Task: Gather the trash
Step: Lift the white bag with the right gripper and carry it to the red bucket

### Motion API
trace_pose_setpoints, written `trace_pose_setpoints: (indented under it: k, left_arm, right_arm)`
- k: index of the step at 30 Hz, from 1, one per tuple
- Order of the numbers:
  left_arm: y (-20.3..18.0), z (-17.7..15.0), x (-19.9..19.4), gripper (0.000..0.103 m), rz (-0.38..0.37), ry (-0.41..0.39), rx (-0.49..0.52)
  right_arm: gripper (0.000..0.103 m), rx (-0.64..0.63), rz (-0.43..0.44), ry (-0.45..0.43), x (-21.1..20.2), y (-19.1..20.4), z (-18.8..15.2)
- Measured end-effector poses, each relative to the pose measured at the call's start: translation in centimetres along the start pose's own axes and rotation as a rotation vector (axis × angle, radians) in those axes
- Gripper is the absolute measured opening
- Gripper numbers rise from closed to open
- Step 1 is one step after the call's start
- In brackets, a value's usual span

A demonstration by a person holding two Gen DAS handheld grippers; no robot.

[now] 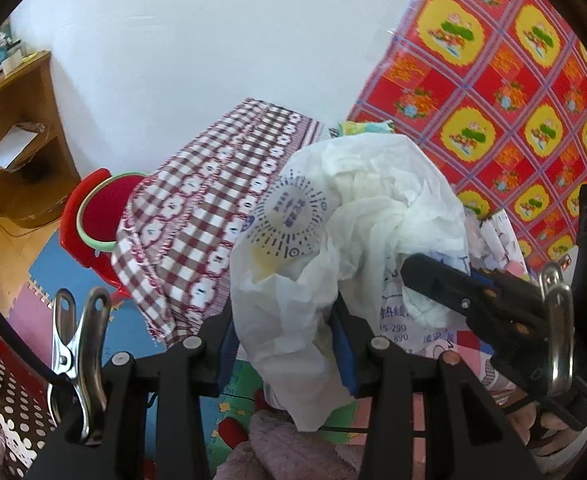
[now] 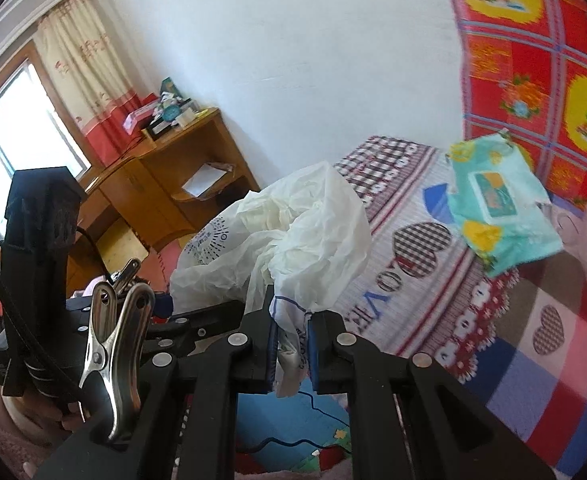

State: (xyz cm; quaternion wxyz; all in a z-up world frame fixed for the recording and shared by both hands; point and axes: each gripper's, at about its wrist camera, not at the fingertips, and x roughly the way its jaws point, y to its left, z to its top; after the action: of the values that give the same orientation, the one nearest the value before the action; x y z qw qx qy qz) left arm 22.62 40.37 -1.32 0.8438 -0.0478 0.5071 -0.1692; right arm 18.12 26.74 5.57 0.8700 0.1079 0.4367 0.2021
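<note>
A crumpled white plastic bag (image 1: 317, 248) with a round printed code hangs in the air in front of the bed. My left gripper (image 1: 285, 356) is shut on its lower edge. My right gripper (image 2: 293, 344) is shut on another edge of the same bag (image 2: 293, 236). The right gripper also shows in the left wrist view (image 1: 445, 288), at the bag's right side. The left gripper shows in the right wrist view (image 2: 173, 312), at the left of the bag. A teal wet-wipe pack (image 2: 497, 204) lies on the bed beyond the bag.
The bed (image 2: 433, 280) has a checked and heart-patterned cover. A red and yellow cloth (image 1: 513, 92) hangs on the wall. A wooden desk (image 2: 173, 184) stands by the window. A red plastic stool (image 1: 93, 220) stands on the foam-tile floor (image 1: 45, 280).
</note>
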Motion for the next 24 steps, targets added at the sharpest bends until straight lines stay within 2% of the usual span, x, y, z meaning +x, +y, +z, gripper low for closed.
trace_pose_setpoints:
  k: [12, 24]
  left_arm:
    - [5.5, 3.4, -0.7, 0.043, 0.091, -0.051, -0.118]
    - [10.4, 6.8, -0.3, 0.043, 0.189, -0.062, -0.226]
  right_arm:
    - [0.013, -0.124, 0.124, 0.041, 5.2, 2.7, 4.4]
    - [0.013, -0.203, 0.263, 0.092, 11.6, 4.5, 9.0]
